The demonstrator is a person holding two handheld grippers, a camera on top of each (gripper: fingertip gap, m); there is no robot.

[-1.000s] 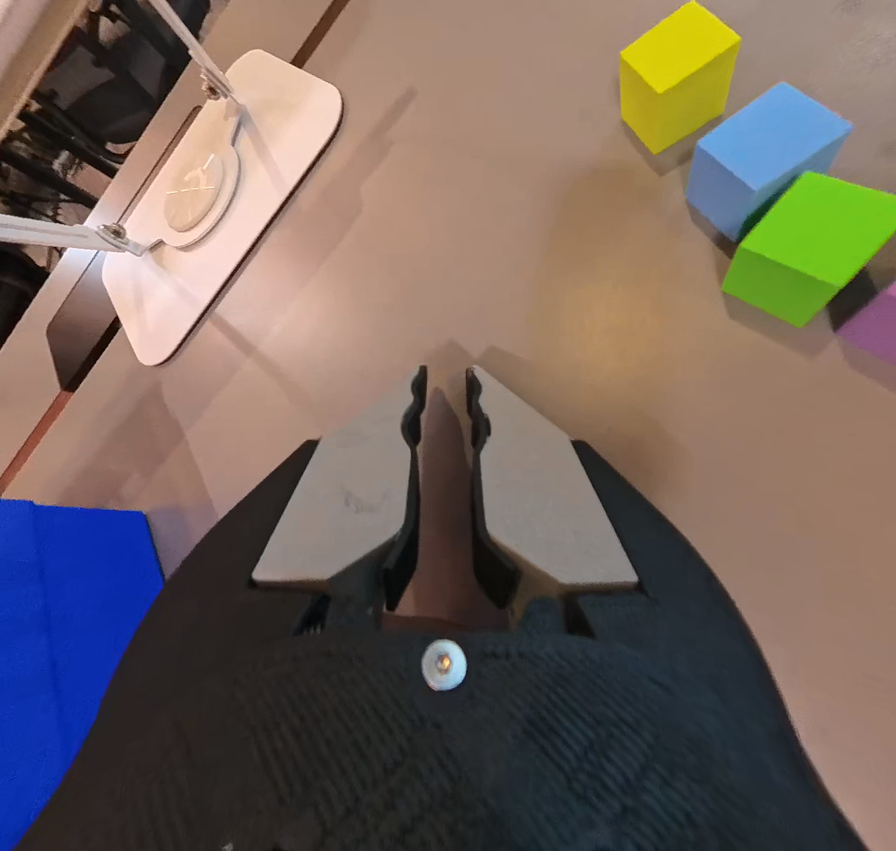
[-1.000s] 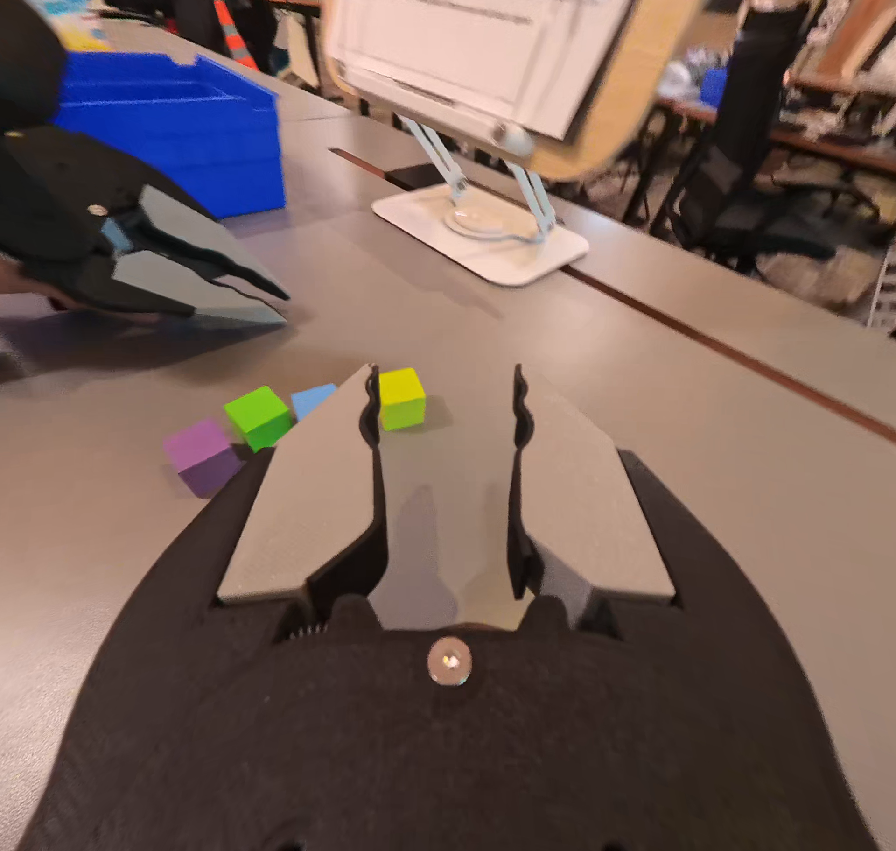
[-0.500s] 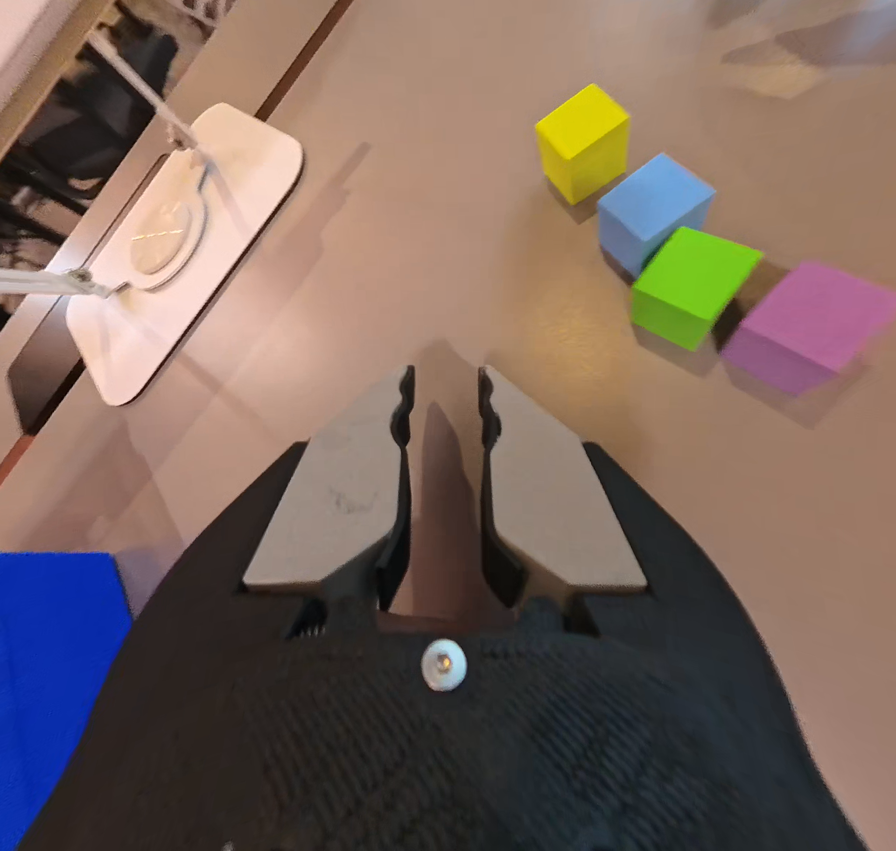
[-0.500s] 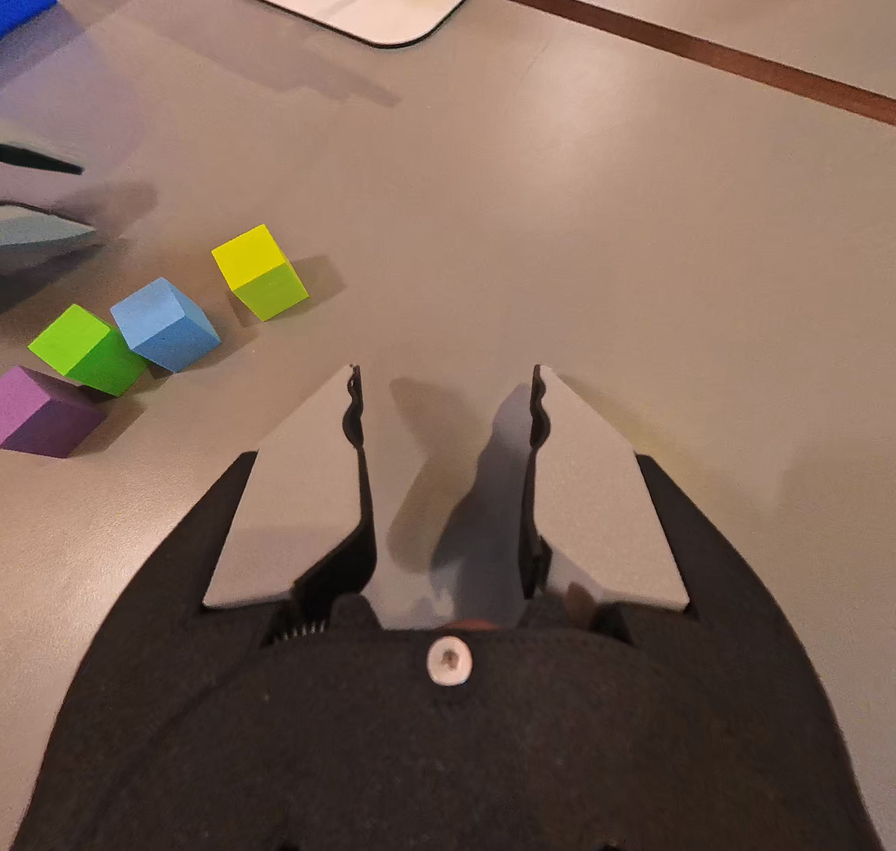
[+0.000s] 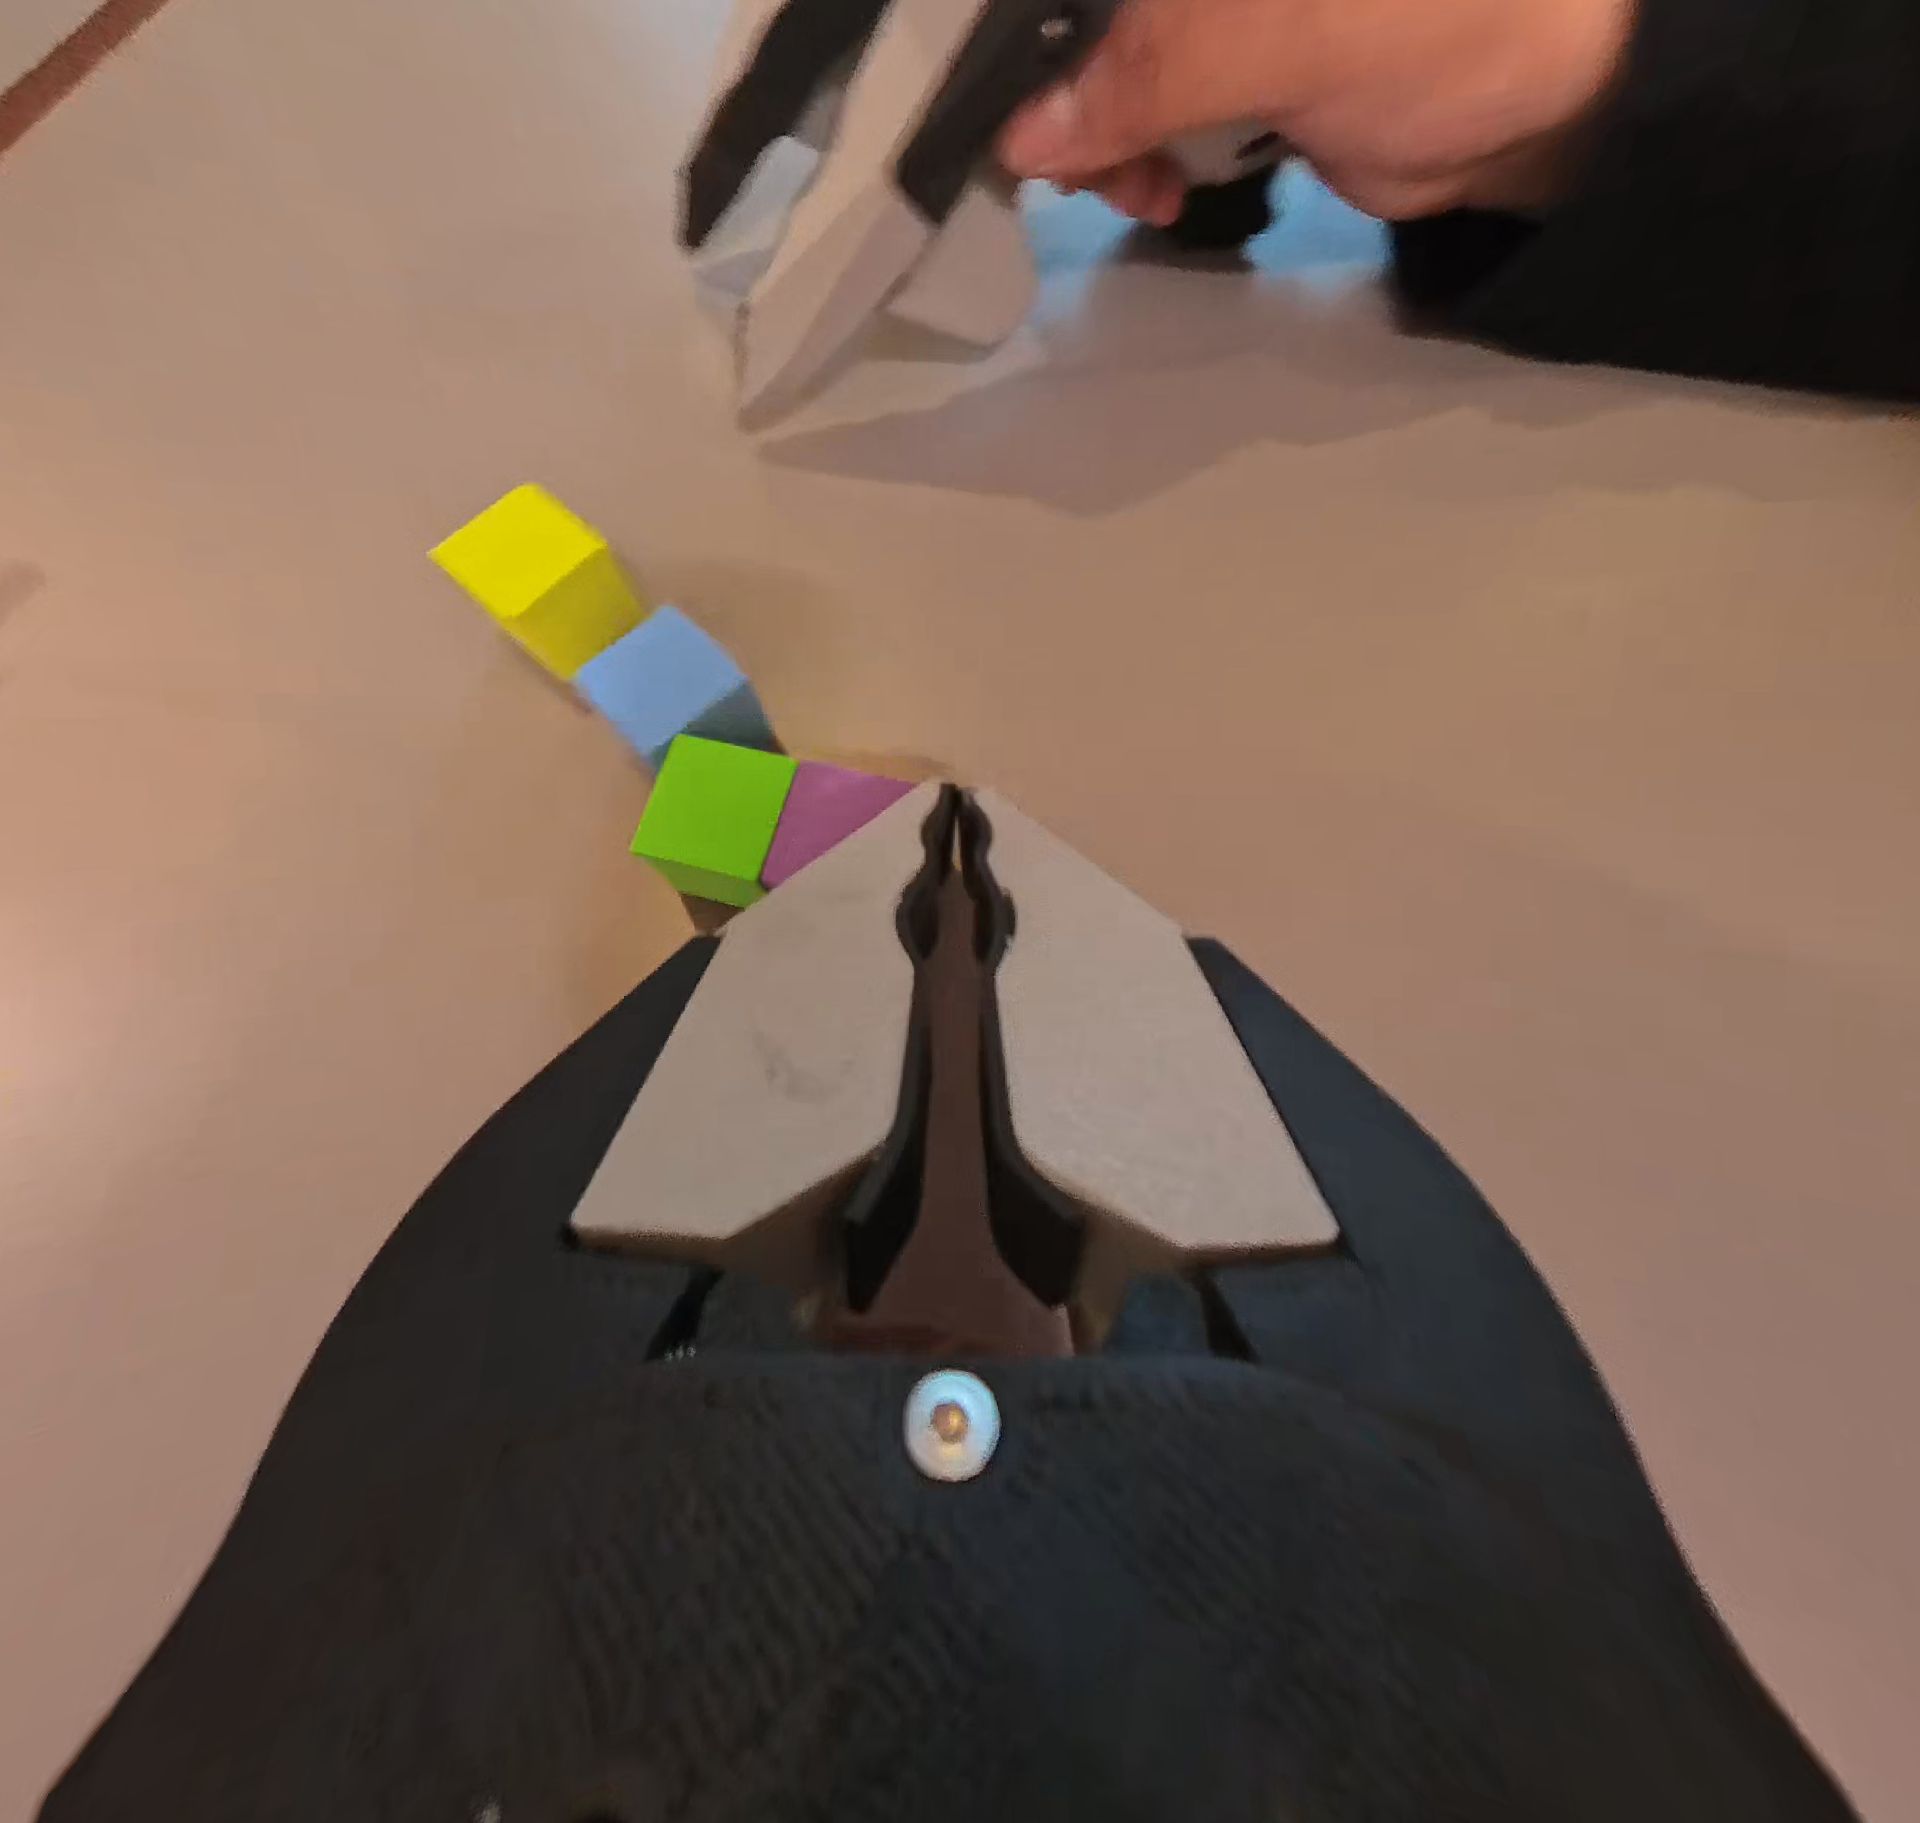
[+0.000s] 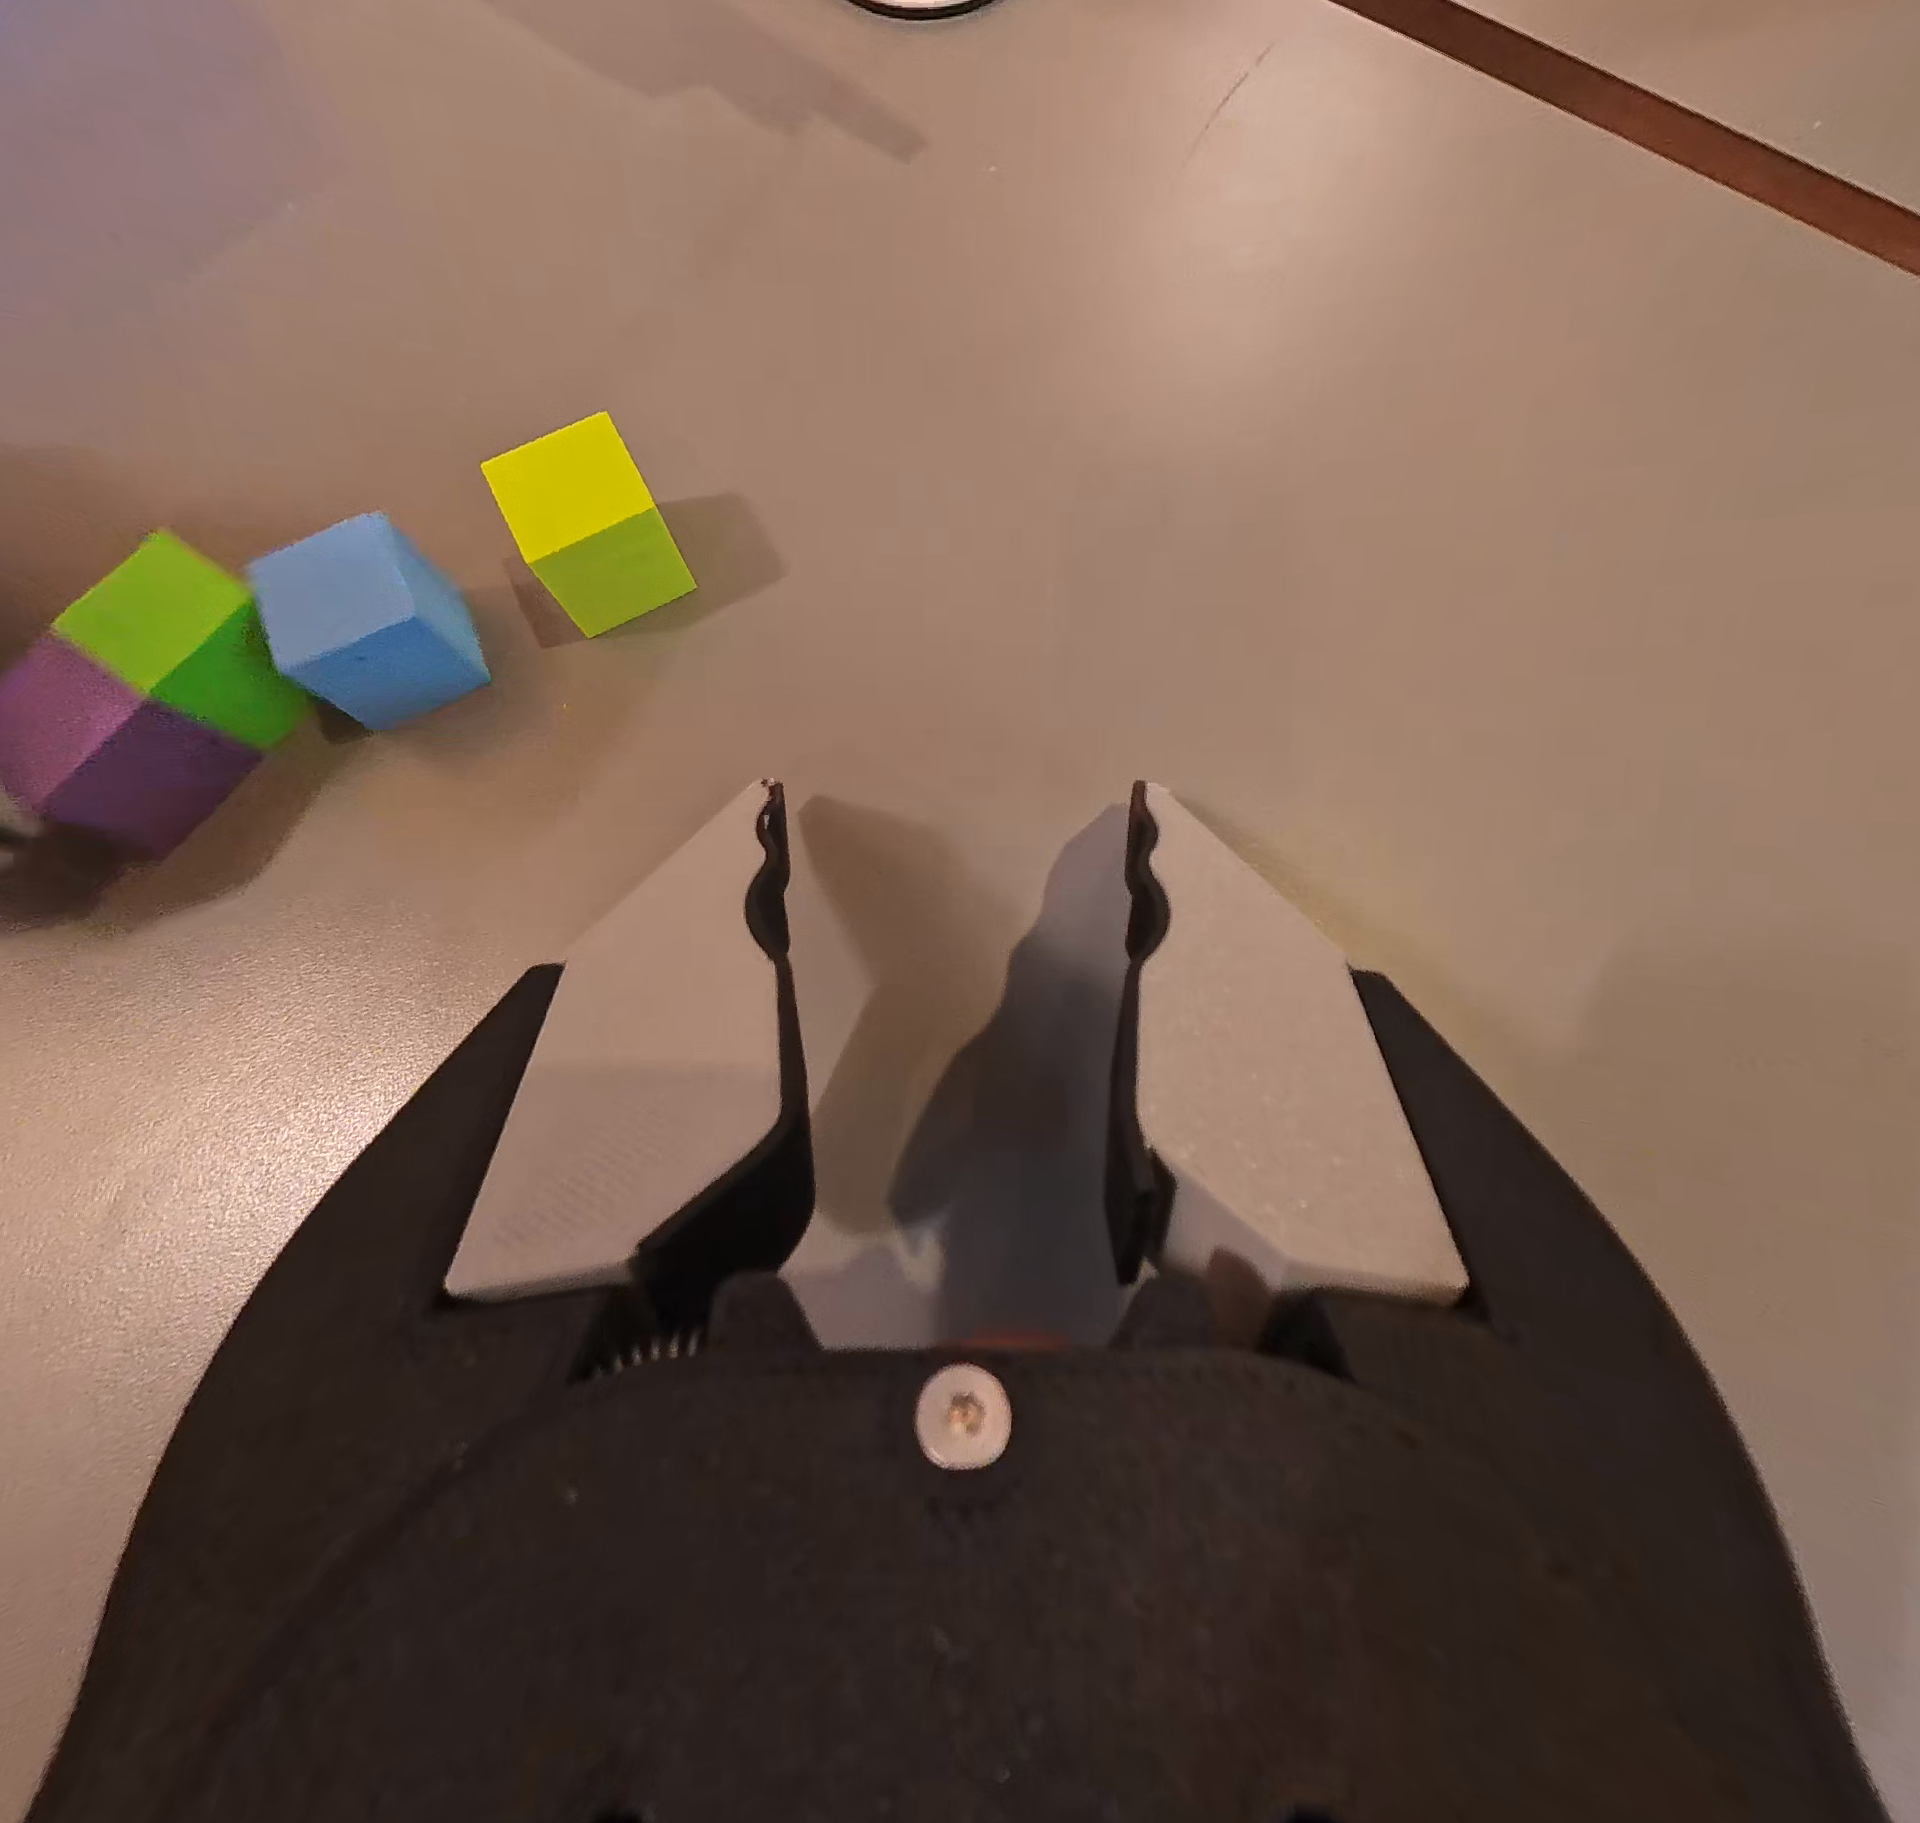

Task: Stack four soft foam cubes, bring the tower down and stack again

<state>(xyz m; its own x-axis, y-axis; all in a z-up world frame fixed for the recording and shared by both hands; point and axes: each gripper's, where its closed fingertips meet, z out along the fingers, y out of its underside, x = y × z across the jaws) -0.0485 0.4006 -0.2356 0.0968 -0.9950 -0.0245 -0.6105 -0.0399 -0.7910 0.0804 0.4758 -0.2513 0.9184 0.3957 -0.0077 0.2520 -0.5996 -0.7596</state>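
We see four foam cubes in a row on the desk point(image 6: 1143, 423): yellow cube point(image 6: 587, 526), blue cube point(image 6: 364, 620), green cube point(image 6: 177, 635), purple cube point(image 5: 831, 817). Our left tool point(image 5: 951, 807), fingers pressed together, sits just beside the purple cube; our right tool point(image 6: 956, 797), fingers apart and empty, lies well right of the yellow cube.

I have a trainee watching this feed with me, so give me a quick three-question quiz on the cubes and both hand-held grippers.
1. True or false: the cubes are stacked in a tower.
2. Which hand-held gripper has its jaws apart?
3. Name the cube colours along the row, starting at the end nearest the left hand-held gripper.

Key
1. False: all four lie on the table.
2. The right hand-held gripper.
3. Purple cube, green cube, blue cube, yellow cube.
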